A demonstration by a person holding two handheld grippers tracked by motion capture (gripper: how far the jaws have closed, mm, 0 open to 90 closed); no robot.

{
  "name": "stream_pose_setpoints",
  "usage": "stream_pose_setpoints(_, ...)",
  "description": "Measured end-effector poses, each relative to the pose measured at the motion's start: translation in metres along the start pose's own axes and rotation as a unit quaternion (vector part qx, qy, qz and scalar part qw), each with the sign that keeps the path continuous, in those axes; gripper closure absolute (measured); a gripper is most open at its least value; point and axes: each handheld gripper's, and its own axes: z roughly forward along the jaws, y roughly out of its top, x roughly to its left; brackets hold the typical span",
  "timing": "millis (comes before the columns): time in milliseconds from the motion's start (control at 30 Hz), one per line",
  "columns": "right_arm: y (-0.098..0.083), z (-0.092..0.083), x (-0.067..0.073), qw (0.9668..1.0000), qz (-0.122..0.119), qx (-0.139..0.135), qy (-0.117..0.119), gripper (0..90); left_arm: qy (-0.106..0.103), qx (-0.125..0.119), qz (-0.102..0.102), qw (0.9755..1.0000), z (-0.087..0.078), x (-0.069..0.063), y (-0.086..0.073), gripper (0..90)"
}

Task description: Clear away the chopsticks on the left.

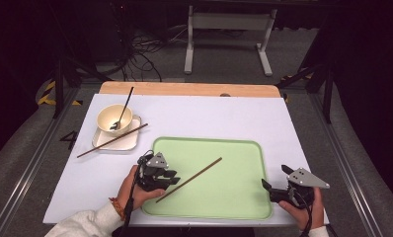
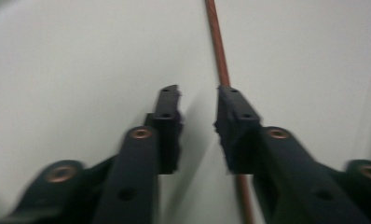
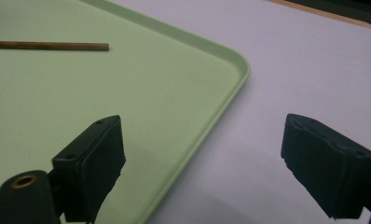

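Wide open green tray (image 1: 234, 197) here, bare across its middle and right half, plenty of room to sweep through. One brown chopstick (image 1: 189, 179) lies slantwise on its left part, just beside the left gripper (image 1: 171, 177). The right gripper (image 1: 271, 190) sits over the tray's right rim, white table (image 1: 209, 116) free beyond it. Far left is crowded: bowl (image 1: 114, 119) with a spoon (image 1: 124, 108) sticking up, on a white plate (image 1: 130, 140), a second chopstick (image 1: 112, 140) jutting across it.
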Motion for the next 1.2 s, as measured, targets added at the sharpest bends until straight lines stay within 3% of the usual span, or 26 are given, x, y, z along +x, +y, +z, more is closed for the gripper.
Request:
stream_pose_setpoints(100,0.000,0.002,0.001,1.0000,-0.001,0.004,0.001,13.9,-0.032,-0.019,0.056,0.9977,0.010,-0.002,0.018,85.7)
stream_pose_setpoints(200,0.000,0.004,0.001,1.0000,-0.001,0.008,0.002,14.0,-0.060,-0.016,0.135,0.9889,0.023,-0.012,0.044,86.9)
stream_pose_setpoints(233,0.000,0.005,0.000,1.0000,-0.001,0.009,0.002,14.0,-0.064,-0.012,0.159,0.9851,0.029,-0.015,0.053,87.1)
stream_pose_setpoints(267,0.000,0.007,0.000,1.0000,0.000,0.009,0.002,14.1,-0.082,-0.013,0.185,0.9793,0.038,-0.019,0.064,87.1)
stream_pose_setpoints(300,0.000,0.008,0.000,0.9999,0.000,0.011,0.002,14.1,-0.086,-0.005,0.197,0.9765,0.046,-0.021,0.073,86.7)
stream_pose_setpoints(333,0.000,0.009,0.001,0.9999,-0.002,0.013,0.003,14.1,-0.080,0.005,0.204,0.9757,0.052,-0.023,0.078,86.6)
stream_pose_setpoints(400,-0.001,0.010,0.001,0.9999,-0.003,0.015,0.004,14.2,-0.102,0.004,0.219,0.9704,0.067,-0.026,0.088,84.7)
stream_pose_setpoints(467,-0.001,0.011,0.001,0.9999,-0.003,0.015,0.005,14.2,-0.103,0.003,0.218,0.9704,0.080,-0.030,0.095,85.0)
stream_pose_setpoints(533,-0.001,0.011,0.001,0.9998,-0.004,0.017,0.005,14.2,-0.098,0.020,0.224,0.9695,0.092,-0.032,0.097,85.4)
stream_pose_setpoints(633,-0.001,0.011,0.001,0.9998,-0.005,0.016,0.006,14.2,-0.061,0.049,0.221,0.9722,0.104,-0.028,0.096,87.1)
stream_pose_setpoints(700,-0.001,0.010,0.002,0.9998,-0.007,0.015,0.007,14.1,-0.044,0.048,0.206,0.9764,0.105,-0.020,0.095,88.2)
stream_pose_setpoints(733,0.000,0.009,0.003,0.9998,-0.008,0.014,0.006,14.2,-0.032,0.046,0.190,0.9801,0.104,-0.015,0.095,88.3)
stream_pose_setpoints(833,-0.001,0.009,0.003,0.9998,-0.010,0.016,0.004,14.2,-0.007,0.046,0.154,0.9871,0.102,0.002,0.094,88.7)
stream_pose_setpoints(900,0.000,0.009,0.003,0.9998,-0.010,0.016,0.003,14.2,-0.007,0.042,0.121,0.9917,0.096,0.013,0.090,89.9)
stream_pose_setpoints(1200,0.000,0.011,0.007,0.9994,-0.021,0.026,0.009,13.8,0.039,0.063,0.094,0.9928,0.067,0.036,0.069,90.0)
